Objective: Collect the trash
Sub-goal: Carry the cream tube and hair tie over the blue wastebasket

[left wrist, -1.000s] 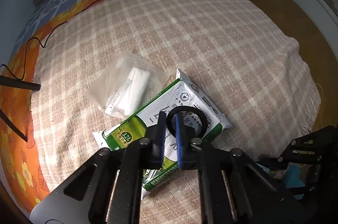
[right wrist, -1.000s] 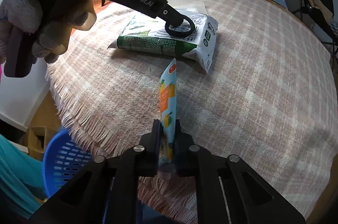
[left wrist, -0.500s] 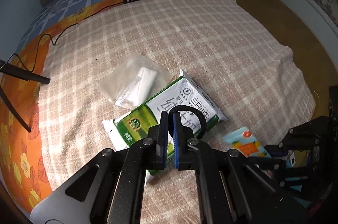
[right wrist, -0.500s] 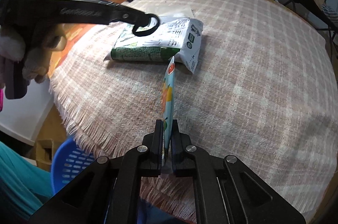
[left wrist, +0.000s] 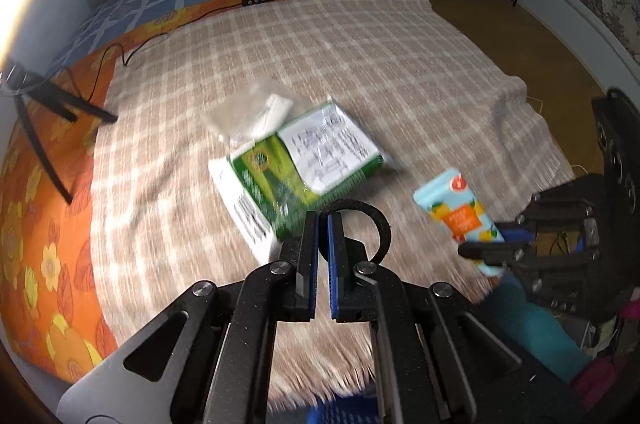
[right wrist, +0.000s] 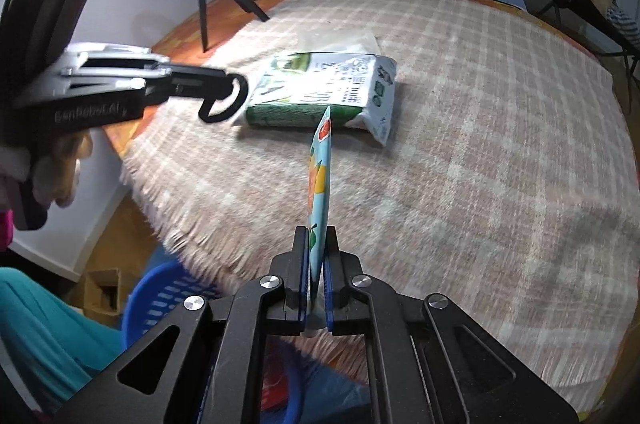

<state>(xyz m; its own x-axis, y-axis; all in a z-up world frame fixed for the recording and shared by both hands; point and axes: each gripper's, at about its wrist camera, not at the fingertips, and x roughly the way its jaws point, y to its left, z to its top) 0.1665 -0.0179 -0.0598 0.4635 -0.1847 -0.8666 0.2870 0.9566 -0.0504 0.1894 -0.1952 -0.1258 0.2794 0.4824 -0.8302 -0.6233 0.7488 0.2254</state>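
The right tool [right wrist: 316, 276], clamped on the upright orange snack packet [right wrist: 320, 180], hangs past the bed's fringe beside the blue basket [right wrist: 160, 296] lower left; the left tool [left wrist: 323, 256] is pinched together, empty.

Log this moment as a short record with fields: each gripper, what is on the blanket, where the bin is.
left gripper: jaws shut, holding nothing, above the blanket
right gripper: jaws shut on the orange pouch, held edge-up
green pack: flat on the blanket
clear bag: partly under the green pack's far side
blue basket: on the floor below the blanket's fringed edge
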